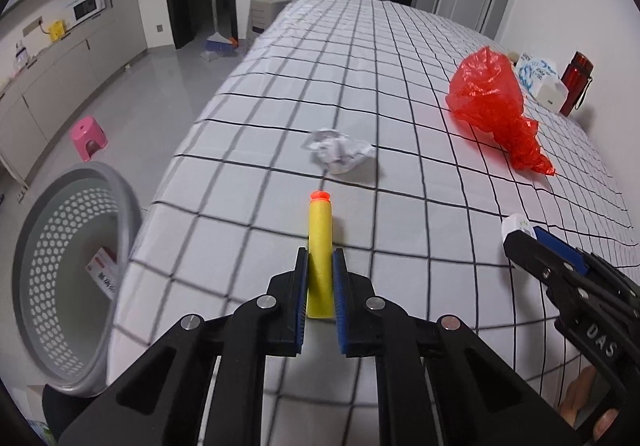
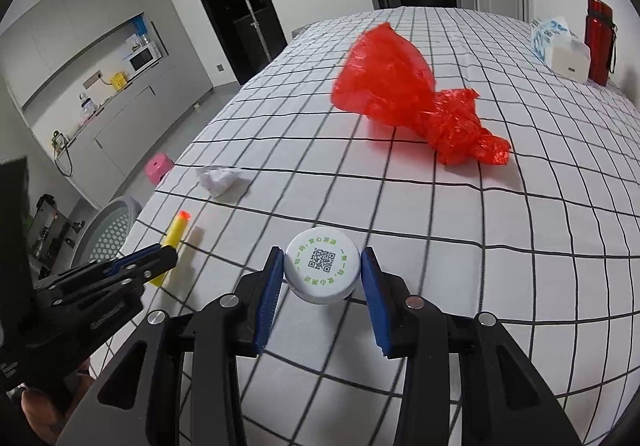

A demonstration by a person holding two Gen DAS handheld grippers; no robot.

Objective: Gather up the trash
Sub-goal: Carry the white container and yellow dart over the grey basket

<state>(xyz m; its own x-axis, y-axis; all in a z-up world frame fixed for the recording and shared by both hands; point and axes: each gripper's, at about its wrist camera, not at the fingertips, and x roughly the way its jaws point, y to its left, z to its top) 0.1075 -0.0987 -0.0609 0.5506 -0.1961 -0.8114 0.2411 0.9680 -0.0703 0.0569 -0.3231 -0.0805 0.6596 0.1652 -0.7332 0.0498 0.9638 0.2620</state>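
On the checked tablecloth (image 1: 400, 86): left gripper (image 1: 320, 258) pinched on yellow foam dart (image 1: 320, 246); right gripper (image 2: 322, 266) fingers flank white bottle cap (image 2: 321, 270), contact unclear. Crumpled paper (image 1: 340, 152), red plastic bag (image 1: 492, 102) beyond; perforated basket (image 1: 68, 266) left on floor.

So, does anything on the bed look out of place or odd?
Yes. A crumpled paper ball and a crumpled red plastic bag lie loose on the checked bedsheet. The grey perforated basket beside the bed is tilted, not upright.

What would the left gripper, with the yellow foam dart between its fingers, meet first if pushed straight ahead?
Probably the crumpled paper ball, just beyond the foam dart in the left gripper; depth is uncertain.
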